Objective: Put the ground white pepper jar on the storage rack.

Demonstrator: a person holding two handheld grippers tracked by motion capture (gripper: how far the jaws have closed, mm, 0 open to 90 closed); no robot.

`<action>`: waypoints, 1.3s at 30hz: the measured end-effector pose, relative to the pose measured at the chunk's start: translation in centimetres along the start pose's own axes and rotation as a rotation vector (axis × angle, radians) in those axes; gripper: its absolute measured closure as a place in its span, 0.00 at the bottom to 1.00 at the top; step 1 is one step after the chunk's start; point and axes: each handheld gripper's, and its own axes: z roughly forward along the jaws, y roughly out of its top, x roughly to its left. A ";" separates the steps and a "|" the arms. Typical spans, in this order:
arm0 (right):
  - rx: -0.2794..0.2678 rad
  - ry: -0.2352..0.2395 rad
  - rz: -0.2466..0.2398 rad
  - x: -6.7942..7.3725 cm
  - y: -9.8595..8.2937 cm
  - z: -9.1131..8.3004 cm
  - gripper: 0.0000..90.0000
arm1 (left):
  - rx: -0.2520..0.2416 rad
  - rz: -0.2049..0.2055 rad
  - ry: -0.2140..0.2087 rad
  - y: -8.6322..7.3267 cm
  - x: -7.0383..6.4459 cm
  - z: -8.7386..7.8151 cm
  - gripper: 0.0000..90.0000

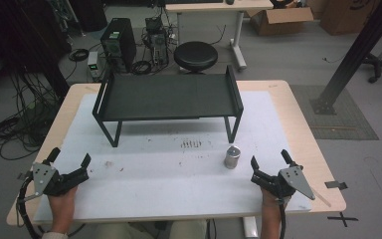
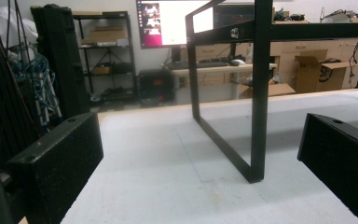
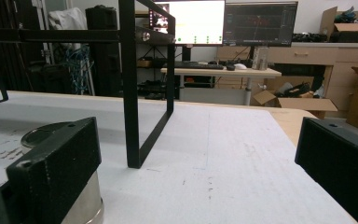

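High view shows us barely started: our right gripper point(image 1: 268, 160) rests on the white table mat point(image 1: 169, 194) with jaws spread, holding nothing, just beside the small metal cylinder point(image 1: 232, 157). Our left gripper point(image 1: 69, 158) waits well apart, also spread and empty. The cylinder stands upright near the black shelf rack point(image 1: 169, 97); grasping and moving it remain undone.

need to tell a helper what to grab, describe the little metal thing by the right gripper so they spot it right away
On the white table, look in front of the black shelf's right legs. The small silver cylinder with a knob top stands upright there, just left of the right gripper; it is the one shiny loose item.
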 end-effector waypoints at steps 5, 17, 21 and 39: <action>-0.002 0.001 0.000 0.0 0.0 0.0 0.00 | 0.000 0.001 -0.001 0.0 0.0 0.0 0.01; -0.002 0.001 0.000 0.0 0.0 0.0 0.00 | 0.001 0.002 -0.001 0.0 0.0 0.0 0.00; 0.003 0.000 0.004 0.0 0.0 0.0 0.00 | 0.002 0.002 -0.002 0.0 0.0 0.0 0.00; 0.000 0.031 -0.010 0.4 1.6 0.1 0.00 | 0.001 -0.003 -0.002 0.0 0.0 0.0 0.01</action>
